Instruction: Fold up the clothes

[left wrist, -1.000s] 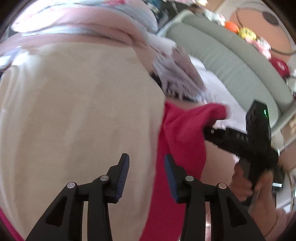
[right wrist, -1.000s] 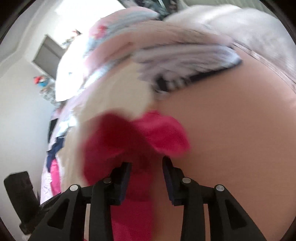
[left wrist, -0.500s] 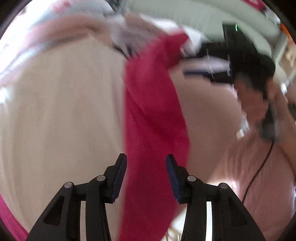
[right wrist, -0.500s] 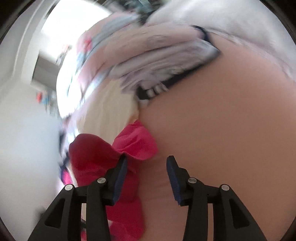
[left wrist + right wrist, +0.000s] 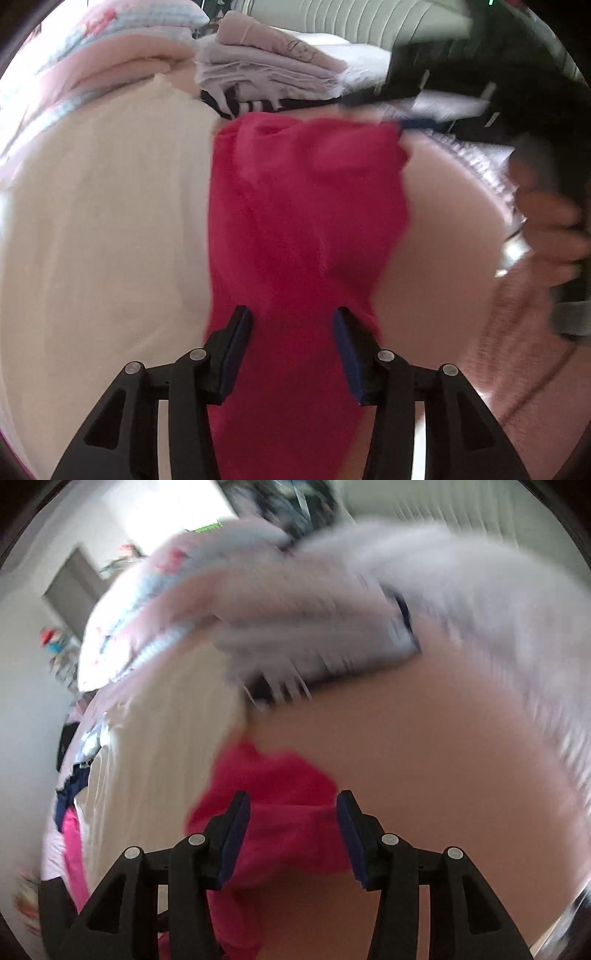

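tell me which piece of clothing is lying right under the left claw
The red garment, spread out flat alone; the other clothes sit folded in a stack farther back.

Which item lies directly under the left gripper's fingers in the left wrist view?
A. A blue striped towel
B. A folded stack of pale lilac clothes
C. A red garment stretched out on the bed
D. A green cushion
C: the red garment runs lengthwise between and beyond the left gripper, whose jaws are opening with no pad pressing on the cloth; the folded stack of clothes sits farther back.
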A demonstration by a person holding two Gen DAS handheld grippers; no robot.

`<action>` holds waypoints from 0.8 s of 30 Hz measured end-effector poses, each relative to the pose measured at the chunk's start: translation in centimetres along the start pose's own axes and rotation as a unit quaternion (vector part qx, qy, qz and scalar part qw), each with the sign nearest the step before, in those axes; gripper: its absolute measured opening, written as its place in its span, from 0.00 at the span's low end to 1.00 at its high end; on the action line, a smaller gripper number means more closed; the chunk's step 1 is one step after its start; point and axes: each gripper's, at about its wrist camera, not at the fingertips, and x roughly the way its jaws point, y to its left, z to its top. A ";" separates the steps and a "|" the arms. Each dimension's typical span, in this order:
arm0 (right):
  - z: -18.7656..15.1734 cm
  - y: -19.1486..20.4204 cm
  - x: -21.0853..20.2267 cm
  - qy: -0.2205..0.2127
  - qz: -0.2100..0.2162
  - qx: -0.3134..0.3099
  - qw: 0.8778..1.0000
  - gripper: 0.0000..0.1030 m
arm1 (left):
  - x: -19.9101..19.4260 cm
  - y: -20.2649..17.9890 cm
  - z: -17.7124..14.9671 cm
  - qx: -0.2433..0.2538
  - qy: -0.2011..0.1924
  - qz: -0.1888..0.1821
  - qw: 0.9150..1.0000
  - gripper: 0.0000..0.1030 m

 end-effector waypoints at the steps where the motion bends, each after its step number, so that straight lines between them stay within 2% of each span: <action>1: -0.3 -1.0 0.2 0.006 0.004 0.019 1.000 0.47 | -0.6 0.7 0.2 -0.017 -0.018 -0.012 1.000 0.41; 3: -0.8 -3.1 -0.1 0.009 0.004 0.063 0.998 0.47 | -2.0 2.2 1.0 -0.055 -0.072 -0.020 0.996 0.41; 5: -1.1 -5.2 -0.8 0.001 -0.005 0.114 0.993 0.47 | -1.8 3.2 2.7 -0.076 -0.092 -0.004 0.993 0.41; 7: -1.1 -7.0 -1.3 -0.009 -0.066 0.127 0.990 0.47 | -0.4 3.3 4.9 -0.081 -0.096 -0.005 0.992 0.41; 9: -1.3 -6.8 -0.4 0.027 -0.108 0.090 0.990 0.47 | -0.2 3.2 6.0 -0.086 -0.101 -0.018 0.991 0.43; 10: -1.3 -6.7 0.0 0.044 -0.128 0.072 0.988 0.49 | -1.0 3.4 5.5 -0.090 -0.099 -0.018 0.991 0.43; 12: -1.5 -5.2 0.9 0.055 -0.113 0.038 0.991 0.49 | -0.6 3.6 5.3 -0.103 -0.087 -0.016 0.991 0.43; 15: -1.3 -2.5 2.6 0.064 -0.103 -0.012 0.993 0.49 | -1.2 3.7 2.8 -0.129 -0.075 -0.026 0.988 0.43; 17: -0.6 -0.5 3.3 0.063 -0.036 -0.014 0.997 0.49 | -2.1 4.2 0.8 -0.146 -0.071 -0.024 0.987 0.43; 19: 0.2 1.9 3.6 0.048 0.051 -0.006 0.998 0.48 | -3.5 5.4 -1.1 -0.163 -0.066 -0.017 0.984 0.43; 21: 0.4 5.4 3.2 0.021 0.098 -0.038 0.994 0.48 | -4.7 6.7 -2.0 -0.173 -0.068 -0.002 0.983 0.43; 23: 0.0 10.0 3.3 0.020 0.147 -0.102 0.984 0.48 | -6.3 8.4 -2.6 -0.192 -0.081 0.016 0.978 0.43; 24: -0.9 12.2 4.1 0.060 0.182 -0.136 0.972 0.49 | -7.0 9.3 -2.9 -0.203 -0.088 0.023 0.975 0.43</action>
